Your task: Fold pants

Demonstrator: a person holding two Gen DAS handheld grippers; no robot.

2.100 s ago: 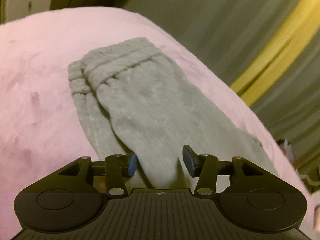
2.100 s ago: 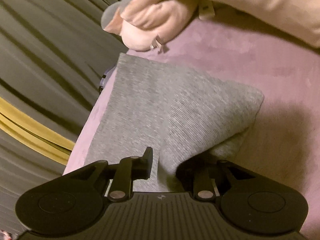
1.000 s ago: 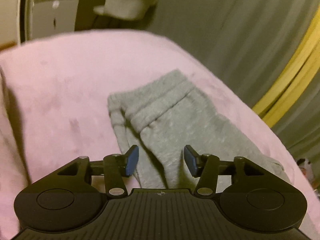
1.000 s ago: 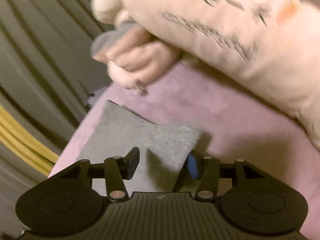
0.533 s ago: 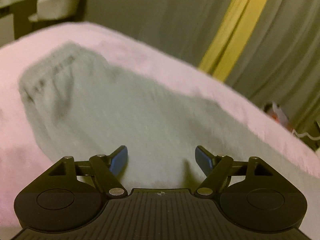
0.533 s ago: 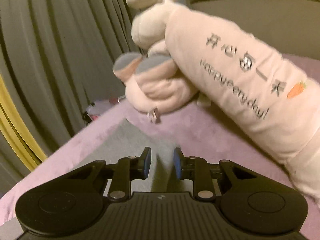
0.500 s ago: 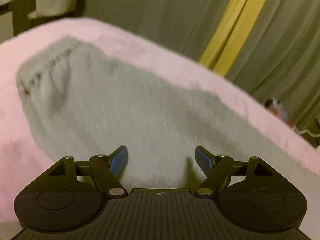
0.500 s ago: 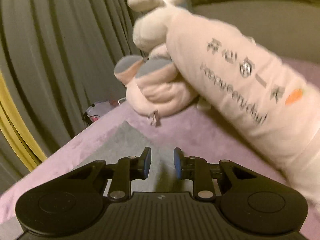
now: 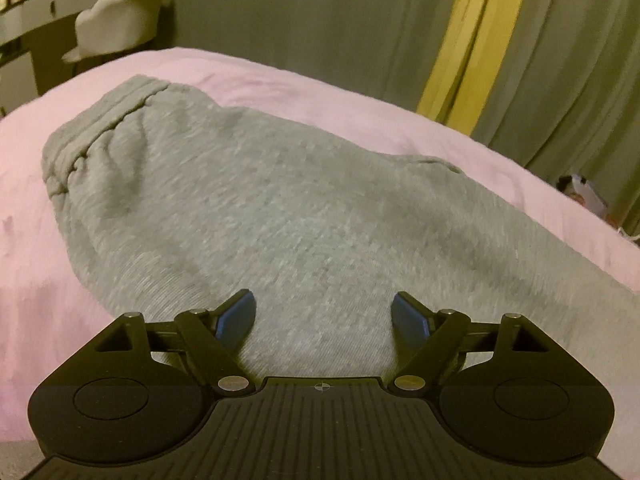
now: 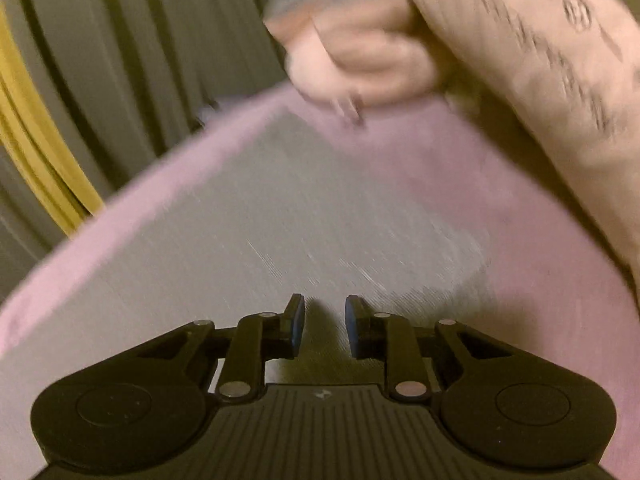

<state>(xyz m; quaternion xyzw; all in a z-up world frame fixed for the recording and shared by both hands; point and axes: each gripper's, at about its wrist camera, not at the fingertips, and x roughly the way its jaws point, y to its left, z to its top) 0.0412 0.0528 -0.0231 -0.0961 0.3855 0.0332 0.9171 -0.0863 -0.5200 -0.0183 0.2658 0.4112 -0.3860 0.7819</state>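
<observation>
Grey knitted jogging pants (image 9: 288,208) lie flattened on a bed covered by a pink plush blanket (image 9: 24,208), close to the bed's edge on the curtain side, with the gathered elastic waistband (image 9: 100,120) toward the far end in the left wrist view. The garment seems to sit along that edge so both ends stay within reach of the person working the two hand-held tools.

The left tool (image 9: 324,316) hovers low over the middle of the fabric, its blue-padded jaws spread wide and opening further, gripping nothing; cloth lies beneath the gap, not pinched. That wide stance suits taking a thick bite of the layered knit for the next fold.

The right tool (image 10: 325,328), seen through heavy motion blur, points down at the other end of the pants (image 10: 280,220), near a corner of the cloth that reaches toward the bed's edge. Its jaws stand narrowly apart and are closing; no fabric shows between the pads, though the cloth lies just beneath.

A long beige plush toy with printed lettering (image 10: 540,80) rests on the blanket beyond the pants, clear of the working area. Grey-green curtains with a yellow stripe (image 9: 480,40) hang behind the bed.
</observation>
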